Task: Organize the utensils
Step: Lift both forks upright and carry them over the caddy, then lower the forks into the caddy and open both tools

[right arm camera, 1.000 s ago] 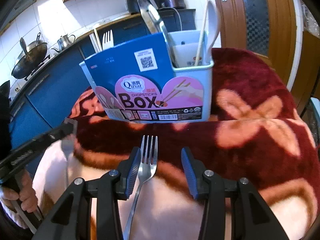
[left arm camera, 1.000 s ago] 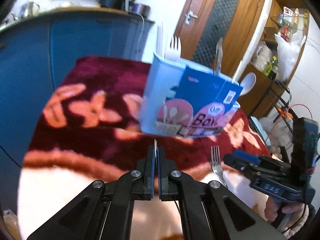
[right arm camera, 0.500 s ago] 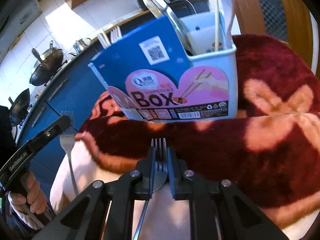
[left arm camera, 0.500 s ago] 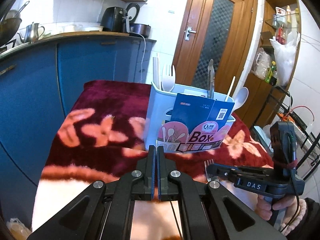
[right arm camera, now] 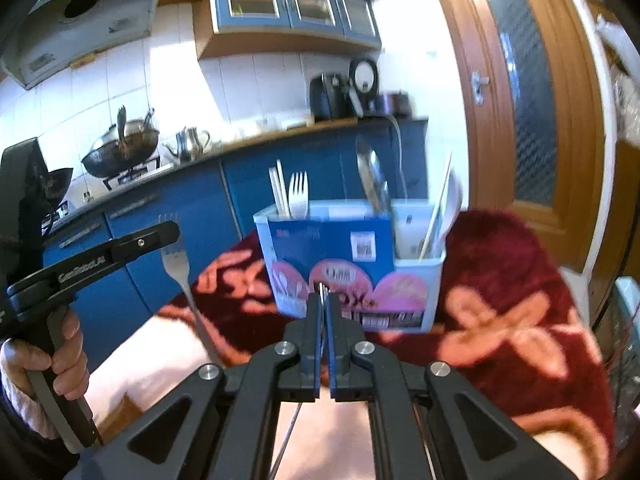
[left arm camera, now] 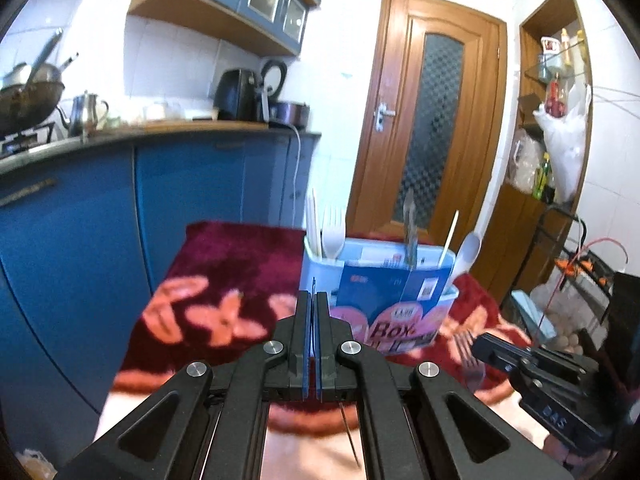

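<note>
A light-blue utensil box [left arm camera: 384, 300] with a blue and pink label stands on the red floral blanket; it also shows in the right wrist view [right arm camera: 352, 264]. It holds chopsticks, a white plastic fork [right arm camera: 298, 196], a metal utensil and a white spoon [left arm camera: 468, 250]. My left gripper [left arm camera: 314, 300] is shut on a metal fork, seen edge-on here and in full in the right wrist view [right arm camera: 176, 260]. My right gripper [right arm camera: 322, 300] is shut on a second metal fork [left arm camera: 466, 354]. Both are held above the blanket, in front of the box.
The blanket [right arm camera: 520, 300] covers the table. Blue cabinets [left arm camera: 100, 220] with a countertop holding a wok, kettle and appliances stand behind. A wooden door [left arm camera: 436, 128] and a shelf with bags [left arm camera: 560, 140] are at the right.
Both grippers have lifted and drawn back from the box with their forks. The right gripper, open around its fork a second ago, shut on it and raised it off the blanket.
</note>
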`<state>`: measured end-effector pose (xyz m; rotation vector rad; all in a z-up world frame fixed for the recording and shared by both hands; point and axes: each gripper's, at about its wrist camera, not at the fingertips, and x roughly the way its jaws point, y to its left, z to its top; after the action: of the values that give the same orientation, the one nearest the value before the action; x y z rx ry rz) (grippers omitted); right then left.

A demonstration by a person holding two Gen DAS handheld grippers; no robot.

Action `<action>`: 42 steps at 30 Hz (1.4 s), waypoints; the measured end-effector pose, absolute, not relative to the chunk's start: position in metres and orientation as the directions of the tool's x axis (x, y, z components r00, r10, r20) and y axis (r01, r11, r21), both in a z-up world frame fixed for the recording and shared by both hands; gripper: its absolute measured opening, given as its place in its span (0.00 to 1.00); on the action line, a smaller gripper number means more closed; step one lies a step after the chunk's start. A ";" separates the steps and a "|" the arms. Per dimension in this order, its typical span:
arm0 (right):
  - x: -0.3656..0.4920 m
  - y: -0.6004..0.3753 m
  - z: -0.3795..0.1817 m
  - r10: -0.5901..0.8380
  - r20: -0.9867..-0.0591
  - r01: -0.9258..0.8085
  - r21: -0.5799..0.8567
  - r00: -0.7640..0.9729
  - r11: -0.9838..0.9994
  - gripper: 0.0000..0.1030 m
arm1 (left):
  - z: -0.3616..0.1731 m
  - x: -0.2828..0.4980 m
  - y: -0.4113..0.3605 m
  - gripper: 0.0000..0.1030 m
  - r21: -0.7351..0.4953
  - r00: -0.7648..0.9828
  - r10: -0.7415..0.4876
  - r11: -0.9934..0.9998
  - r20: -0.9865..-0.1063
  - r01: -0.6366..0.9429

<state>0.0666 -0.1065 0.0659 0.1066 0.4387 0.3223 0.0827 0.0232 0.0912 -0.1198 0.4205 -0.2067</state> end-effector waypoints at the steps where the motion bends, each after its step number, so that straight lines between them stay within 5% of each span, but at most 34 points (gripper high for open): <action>1: 0.063 -0.106 0.070 0.316 -0.380 -0.275 0.159 0.869 0.948 0.03 | 0.095 0.082 0.023 0.01 -0.156 0.899 -0.219 0.973 -0.379 0.171; 9: 0.046 -0.119 0.098 0.205 -0.259 -0.183 0.109 0.944 0.977 0.03 | 0.133 0.081 0.027 0.01 -0.140 0.942 -0.184 0.979 -0.282 0.150; 26: 0.042 -0.143 0.103 0.144 -0.243 -0.115 0.130 0.959 0.985 0.03 | 0.210 0.124 0.031 0.01 -0.117 0.995 -0.045 0.993 -0.086 0.034; 42: 0.043 -0.156 0.124 0.048 -0.184 -0.038 0.061 0.982 0.997 0.03 | 0.156 0.172 0.007 0.01 -0.088 0.984 -0.071 0.994 -0.165 0.057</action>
<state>0.0433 -0.1562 0.1242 0.0577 0.1869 0.0433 0.1719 0.0071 0.1561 -0.0832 0.1691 -0.0644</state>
